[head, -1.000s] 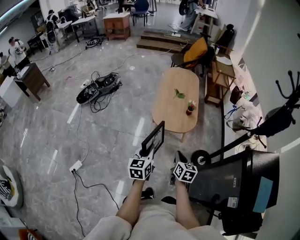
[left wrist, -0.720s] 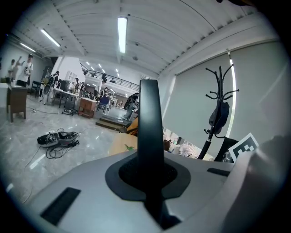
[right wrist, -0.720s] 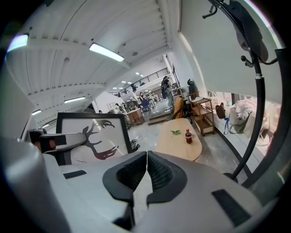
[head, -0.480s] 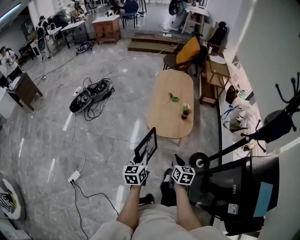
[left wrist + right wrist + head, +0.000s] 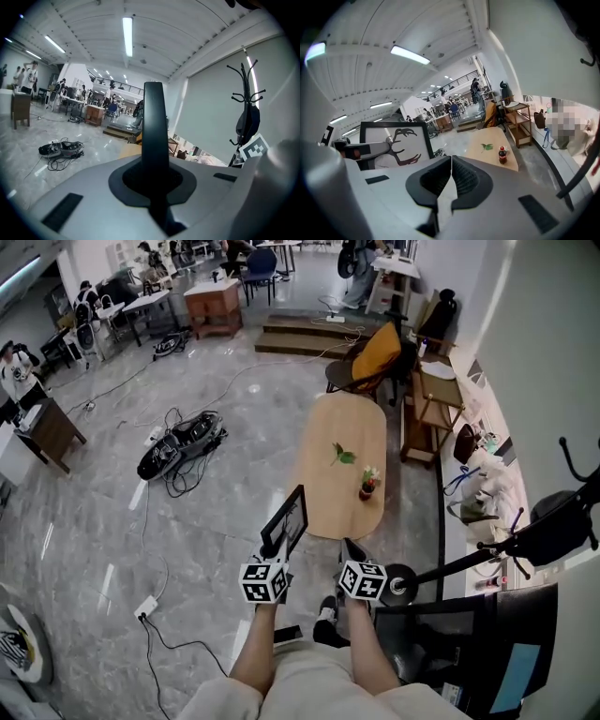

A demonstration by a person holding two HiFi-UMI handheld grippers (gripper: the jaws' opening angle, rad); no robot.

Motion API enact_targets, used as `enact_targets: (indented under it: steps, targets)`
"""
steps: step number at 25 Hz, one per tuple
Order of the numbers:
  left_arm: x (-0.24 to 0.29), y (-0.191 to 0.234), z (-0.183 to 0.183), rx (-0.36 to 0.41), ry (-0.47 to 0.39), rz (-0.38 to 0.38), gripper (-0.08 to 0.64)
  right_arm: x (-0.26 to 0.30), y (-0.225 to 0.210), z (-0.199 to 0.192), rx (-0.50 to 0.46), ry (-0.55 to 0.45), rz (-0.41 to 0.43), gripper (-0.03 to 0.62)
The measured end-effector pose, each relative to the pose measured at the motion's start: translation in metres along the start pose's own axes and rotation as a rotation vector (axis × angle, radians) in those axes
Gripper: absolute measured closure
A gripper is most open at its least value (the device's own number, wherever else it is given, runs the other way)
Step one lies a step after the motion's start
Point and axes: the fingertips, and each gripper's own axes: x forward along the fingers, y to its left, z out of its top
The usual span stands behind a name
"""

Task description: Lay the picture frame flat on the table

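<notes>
Two grippers in shot: what has each got? — DESK
Left gripper [image 5: 274, 547] is clamped tight on the lower edge of the picture frame [image 5: 287, 517]. Right gripper [image 5: 451, 177] has its ribbed pads pressed together on nothing. — PHOTOGRAPHER
Any containers? — DESK
One small bottle [image 5: 502, 154], red cap, dark drink inside, standing on the oval table [image 5: 337, 502] near a green leaf sprig [image 5: 342, 456]. — PHOTOGRAPHER
Materials? — DESK
Pale wood top with rounded ends, over a glossy grey stone floor [image 5: 206, 512]. The frame has a thin black rim round a white sheet printed with dark antlers. — PHOTOGRAPHER
How does the frame sit? — DESK
In the air by the table's near end, upright on edge. It is edge-on to the left gripper and runs away toward the table, printed face turned to the right gripper. Which side is longer I cannot tell. — PHOTOGRAPHER
</notes>
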Motion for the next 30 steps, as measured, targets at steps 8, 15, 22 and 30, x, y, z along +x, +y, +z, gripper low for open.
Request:
enact_targets:
  steps: [8,15,22,30]
  targets:
    - [0.066,-0.011,0.031,0.016,-0.041,0.025,0.532,0.030,-0.044,0.079,0.004,-0.116,0.032,0.558]
    - [0.117,-0.040,0.040,0.025,-0.057,0.001,0.532,0.049,-0.073,0.090,-0.011,-0.053,0.113,0.558]
    - [0.131,-0.056,0.021,0.022,-0.023,-0.031,0.532,0.060,-0.098,0.090,0.010,-0.035,0.111,0.557]
    - [0.128,-0.011,0.038,0.001,-0.043,0.071,0.532,0.096,-0.084,0.087,0.012,0.026,0.177,0.557]
